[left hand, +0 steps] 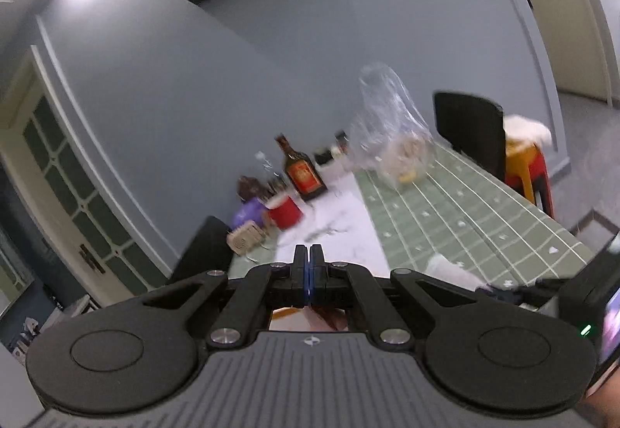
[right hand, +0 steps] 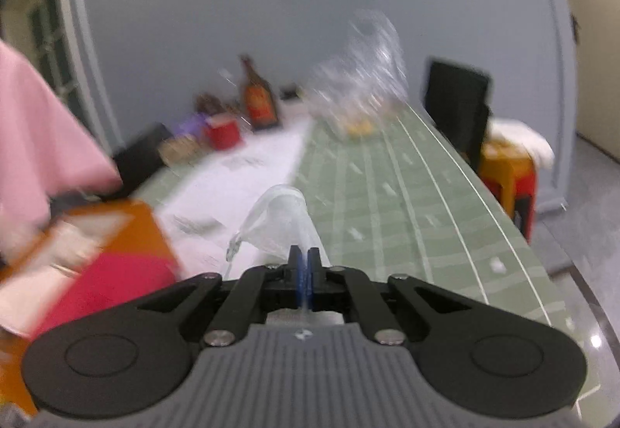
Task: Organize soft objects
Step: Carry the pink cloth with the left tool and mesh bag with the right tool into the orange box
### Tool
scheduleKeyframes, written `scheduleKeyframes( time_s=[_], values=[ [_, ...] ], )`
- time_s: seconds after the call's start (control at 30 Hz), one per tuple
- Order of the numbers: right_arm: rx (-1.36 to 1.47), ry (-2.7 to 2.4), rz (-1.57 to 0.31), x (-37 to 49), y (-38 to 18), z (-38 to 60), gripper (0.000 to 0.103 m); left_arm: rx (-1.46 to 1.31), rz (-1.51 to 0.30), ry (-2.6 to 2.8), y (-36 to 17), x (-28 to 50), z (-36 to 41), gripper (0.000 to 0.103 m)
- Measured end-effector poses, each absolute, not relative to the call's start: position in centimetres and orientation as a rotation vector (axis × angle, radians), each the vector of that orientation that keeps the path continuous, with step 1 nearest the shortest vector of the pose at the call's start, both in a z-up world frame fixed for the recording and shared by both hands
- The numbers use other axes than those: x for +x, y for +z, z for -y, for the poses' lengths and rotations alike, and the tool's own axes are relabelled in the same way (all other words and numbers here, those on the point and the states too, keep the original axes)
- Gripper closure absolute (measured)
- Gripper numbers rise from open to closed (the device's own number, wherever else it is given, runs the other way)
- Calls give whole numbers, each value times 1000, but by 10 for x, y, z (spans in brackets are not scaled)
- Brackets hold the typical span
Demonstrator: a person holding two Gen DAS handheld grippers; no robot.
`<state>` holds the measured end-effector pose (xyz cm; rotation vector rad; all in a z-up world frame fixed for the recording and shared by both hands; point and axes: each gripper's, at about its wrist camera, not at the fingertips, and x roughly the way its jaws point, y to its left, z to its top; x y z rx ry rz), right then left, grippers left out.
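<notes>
My right gripper is shut on a clear plastic bag, whose thin film bulges up in front of the closed jaws. My left gripper is shut with the jaws pressed together; I see nothing between them. A second clear plastic bag with pale and yellow contents stands on the far part of the green checked tablecloth, and shows blurred in the right wrist view. An orange and pink packet lies at the lower left in the right wrist view.
A brown bottle, a red cup, a purple item and a small woven basket crowd the table's far left. Black chairs and stacked orange-red stools stand on the right. Pink cloth hangs at left.
</notes>
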<state>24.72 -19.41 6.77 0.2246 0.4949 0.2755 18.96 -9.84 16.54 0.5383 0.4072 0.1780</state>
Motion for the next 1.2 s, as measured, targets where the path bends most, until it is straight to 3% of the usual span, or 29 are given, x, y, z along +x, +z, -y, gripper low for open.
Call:
scheduleKeyframes(
  time_s=[0.17,0.33,0.63,0.97,1.03,1.07,1.1,1.13,1.2],
  values=[
    [219,406,-408,222,125,153,103,453,-420,201,173,172,37,103],
    [144,511,-399,216,148,90,103,346,-487,246,154,174,-35,103],
    [-19,538,-505,239,113,-17,103,189,-609,243,84,185,-130,103],
    [10,513,-600,279,77,-61,103,8,-536,93,80,185,-151,103],
    [14,527,-586,276,78,-60,93,-19,-523,72,78,182,-152,103],
    [20,515,-568,276,79,-58,68,-18,-514,59,77,180,-151,102],
    [30,504,-548,274,81,-55,35,-17,-502,50,77,178,-150,97],
    [46,490,-518,270,84,-50,26,-15,-486,52,76,176,-151,94],
    [52,488,-463,264,88,-39,26,32,-429,79,76,169,-147,60]
  ],
)
